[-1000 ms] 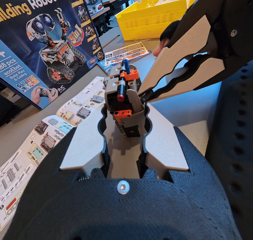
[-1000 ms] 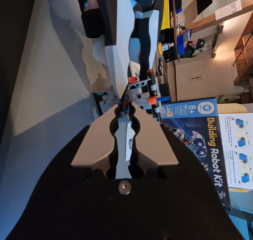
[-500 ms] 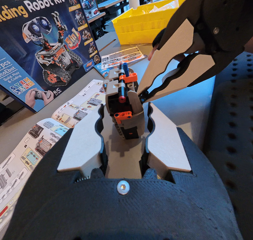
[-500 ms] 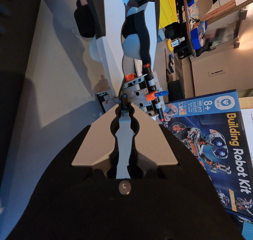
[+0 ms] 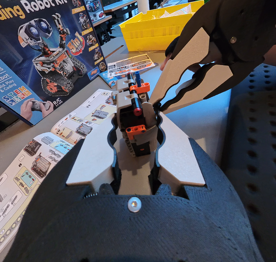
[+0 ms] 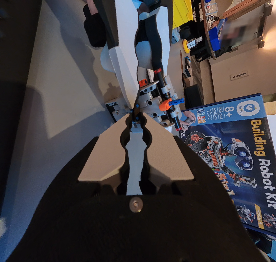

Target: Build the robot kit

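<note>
A grey, black and orange brick assembly with a black axle and a blue pin on top stands on the grey table. My left gripper is shut on its two sides. My right gripper comes in from the upper right, with its tips against the assembly's right side. In the right wrist view my right gripper is shut on a small black piece with blue pins, which touches the assembly. The left gripper's fingers reach down from the top of that view.
A dark blue robot kit box stands at the left. An open instruction booklet lies in front of it. A sticker sheet and yellow bins are behind. A dark perforated mat lies to the right. A gloved hand is behind the right gripper. The tips of both grippers are at nearly the same place.
Both grippers keep their hold. The right gripper's tips with the small piece have stayed pressed at the assembly's side, and the right wrist view has turned a little.
</note>
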Tool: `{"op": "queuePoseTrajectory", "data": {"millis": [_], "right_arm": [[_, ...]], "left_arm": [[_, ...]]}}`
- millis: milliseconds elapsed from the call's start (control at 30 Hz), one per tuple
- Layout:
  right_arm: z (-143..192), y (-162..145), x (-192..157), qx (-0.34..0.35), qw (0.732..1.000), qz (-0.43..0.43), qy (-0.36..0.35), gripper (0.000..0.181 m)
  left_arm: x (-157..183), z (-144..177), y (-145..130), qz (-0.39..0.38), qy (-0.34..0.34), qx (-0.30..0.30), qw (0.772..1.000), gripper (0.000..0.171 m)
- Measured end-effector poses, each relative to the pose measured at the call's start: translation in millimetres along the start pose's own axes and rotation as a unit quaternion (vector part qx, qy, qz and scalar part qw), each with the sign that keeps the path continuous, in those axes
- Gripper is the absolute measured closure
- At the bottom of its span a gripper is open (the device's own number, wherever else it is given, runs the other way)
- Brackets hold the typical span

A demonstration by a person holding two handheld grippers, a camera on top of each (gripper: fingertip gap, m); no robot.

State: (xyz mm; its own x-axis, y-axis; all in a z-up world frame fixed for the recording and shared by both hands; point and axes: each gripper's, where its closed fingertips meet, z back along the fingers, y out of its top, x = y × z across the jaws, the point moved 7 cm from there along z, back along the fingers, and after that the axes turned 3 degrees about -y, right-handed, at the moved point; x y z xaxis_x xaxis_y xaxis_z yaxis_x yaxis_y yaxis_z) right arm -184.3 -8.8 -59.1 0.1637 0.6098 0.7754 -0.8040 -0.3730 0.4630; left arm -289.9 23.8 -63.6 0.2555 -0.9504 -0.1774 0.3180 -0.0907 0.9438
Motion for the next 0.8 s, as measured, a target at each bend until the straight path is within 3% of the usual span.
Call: {"op": "queuePoseTrajectory", "data": {"millis": [267,500,800], "right_arm": [[6.9,0.2,6.4,0.016,0.999,-0.021,-0.032,0.170],[2.3,-1.8,-0.1,0.022,0.999,-0.024,-0.015,0.170],[0.6,-1.8,1.3,0.017,1.000,-0.019,-0.006,0.170]], "left_arm": [[-0.7,0.0,-0.2,0.005,0.000,0.000,1.000,0.121],[-0.2,0.9,-0.7,0.001,0.003,0.002,1.000,0.120],[-8.1,8.3,2.3,0.057,0.014,0.014,0.998,0.088]]}}
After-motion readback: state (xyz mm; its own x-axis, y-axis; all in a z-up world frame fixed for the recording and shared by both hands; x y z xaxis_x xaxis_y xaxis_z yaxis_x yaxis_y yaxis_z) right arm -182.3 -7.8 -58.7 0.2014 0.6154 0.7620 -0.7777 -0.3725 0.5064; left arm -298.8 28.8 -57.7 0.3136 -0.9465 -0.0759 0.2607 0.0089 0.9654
